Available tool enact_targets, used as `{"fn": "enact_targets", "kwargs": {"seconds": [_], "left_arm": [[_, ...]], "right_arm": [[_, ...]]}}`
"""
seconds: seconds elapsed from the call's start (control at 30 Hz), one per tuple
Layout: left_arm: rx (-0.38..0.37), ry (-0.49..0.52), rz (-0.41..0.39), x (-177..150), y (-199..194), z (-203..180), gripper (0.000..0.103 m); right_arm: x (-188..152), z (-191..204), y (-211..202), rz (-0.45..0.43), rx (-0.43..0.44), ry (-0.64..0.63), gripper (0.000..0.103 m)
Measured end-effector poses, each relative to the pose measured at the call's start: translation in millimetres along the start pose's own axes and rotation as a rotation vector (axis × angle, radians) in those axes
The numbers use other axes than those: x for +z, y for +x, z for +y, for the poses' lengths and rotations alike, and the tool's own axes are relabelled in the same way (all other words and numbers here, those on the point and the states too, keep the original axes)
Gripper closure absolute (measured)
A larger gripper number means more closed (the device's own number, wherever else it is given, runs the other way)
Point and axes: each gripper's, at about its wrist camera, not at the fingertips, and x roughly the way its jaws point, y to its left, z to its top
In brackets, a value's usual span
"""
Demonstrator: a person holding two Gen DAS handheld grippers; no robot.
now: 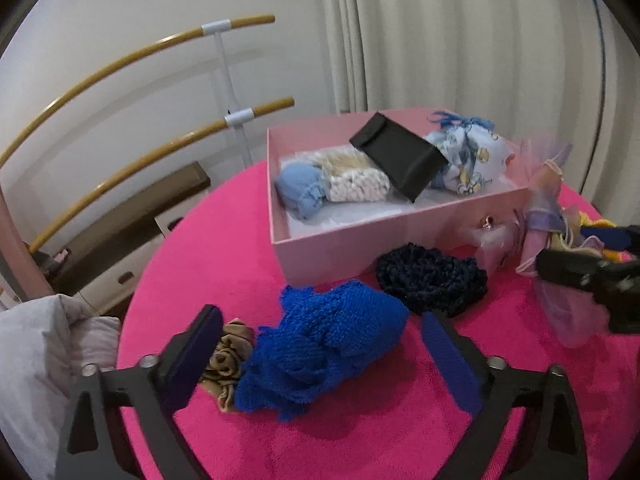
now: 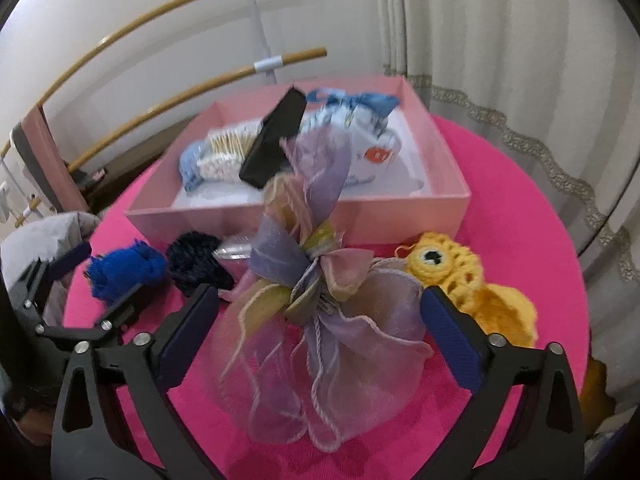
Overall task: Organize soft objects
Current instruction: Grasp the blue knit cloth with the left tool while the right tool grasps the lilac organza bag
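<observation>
We are bringing the left gripper (image 1: 320, 356), jaws apart, around the blue knit piece (image 1: 324, 356) at six o'clock of the pink box (image 1: 340, 256); soft and light, best pinched mid-bulk. The right gripper (image 2: 320, 332) is straddling the organza pouch (image 2: 336, 344), unclamped; flimsy, so we're favouring its tied neck.

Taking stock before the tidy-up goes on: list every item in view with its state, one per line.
Pink box: open, no lid on it, partly filled.
Black pouch: flap shut, tilted on other items in the box.
Blue knit piece: crumpled, on the table between the left gripper fingers.
Organza bag: tied shut, between the right gripper fingers.
Left gripper: open.
Right gripper: open.
</observation>
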Motion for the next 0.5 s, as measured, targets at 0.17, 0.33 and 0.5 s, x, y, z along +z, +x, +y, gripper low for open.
{"fn": "enact_targets", "kwargs": {"seconds": [0.17, 0.33, 0.5], "left_arm": [[-0.059, -0.047, 0.071, 3.9, 16.8, 7.2, 0.058], [-0.082, -0.064, 0.048, 5.2, 7.6, 7.2, 0.064], [-0.073, -0.079, 0.006, 3.3, -11.3, 3.8, 0.064]], "right_arm": [[-5.8, -4.4, 4.8, 0.01, 0.024, -0.003, 0.047], [-13.2, -12.8, -10.8, -0.019, 0.077, 0.022, 0.062], [-19.3, -15.6, -29.5, -0.045, 0.108, 0.034, 0.062]]}}
